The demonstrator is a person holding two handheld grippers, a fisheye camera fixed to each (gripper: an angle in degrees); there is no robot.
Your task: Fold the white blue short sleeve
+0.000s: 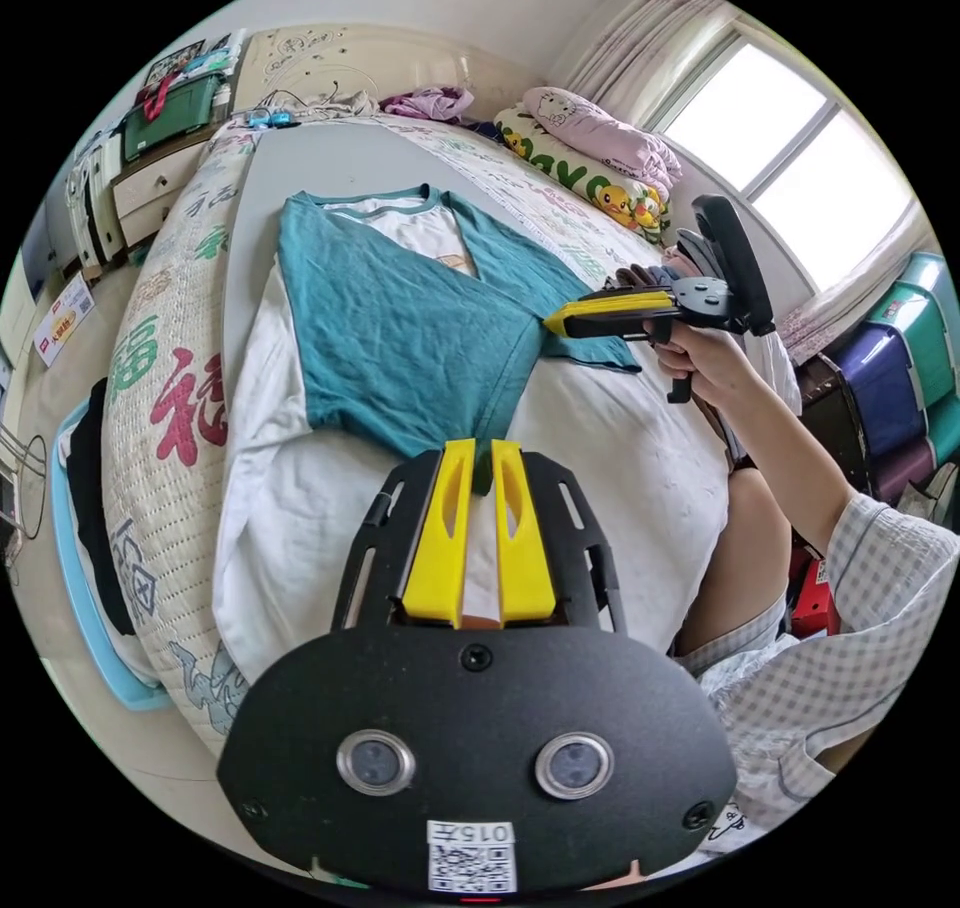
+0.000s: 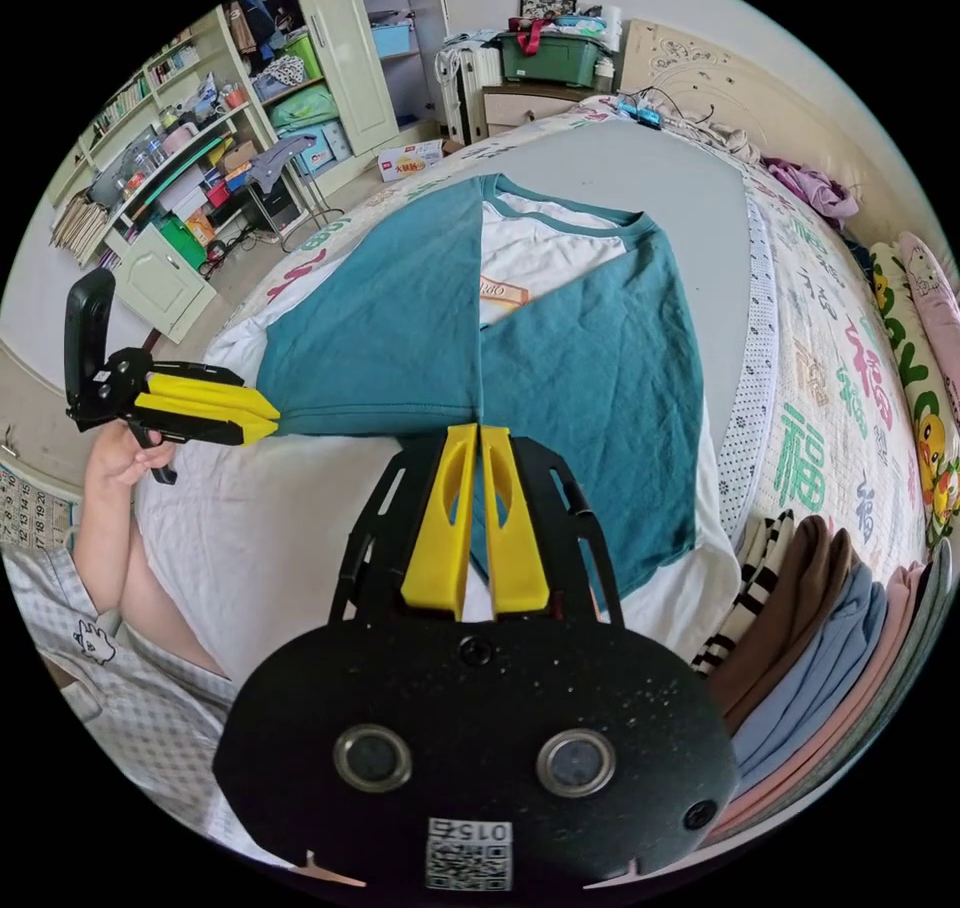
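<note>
One short sleeve shirt (image 1: pixel 400 328), white body with teal sleeves, lies flat on the bed (image 1: pixel 170 368), collar toward the headboard, both sleeves folded in over the chest.

Two grippers. Left gripper (image 1: pixel 482 460): jaws drawn narrow, a teal sleeve edge pinched between their tips near the bed's near edge. Right gripper (image 2: pixel 478 440): jaws narrow too, tips at the hem where the two sleeves meet; cannot tell whether cloth is caught.

Left gripper view: the right gripper at the far sleeve tip, one hand (image 1: pixel 700 353) on its handle, a window (image 1: pixel 800 168), two pillows (image 1: pixel 600 163).

Right gripper view: one stack of folded clothes (image 2: pixel 810 618) at the bed's right edge, shelves (image 2: pixel 170 158) and one wardrobe (image 2: pixel 350 48).
</note>
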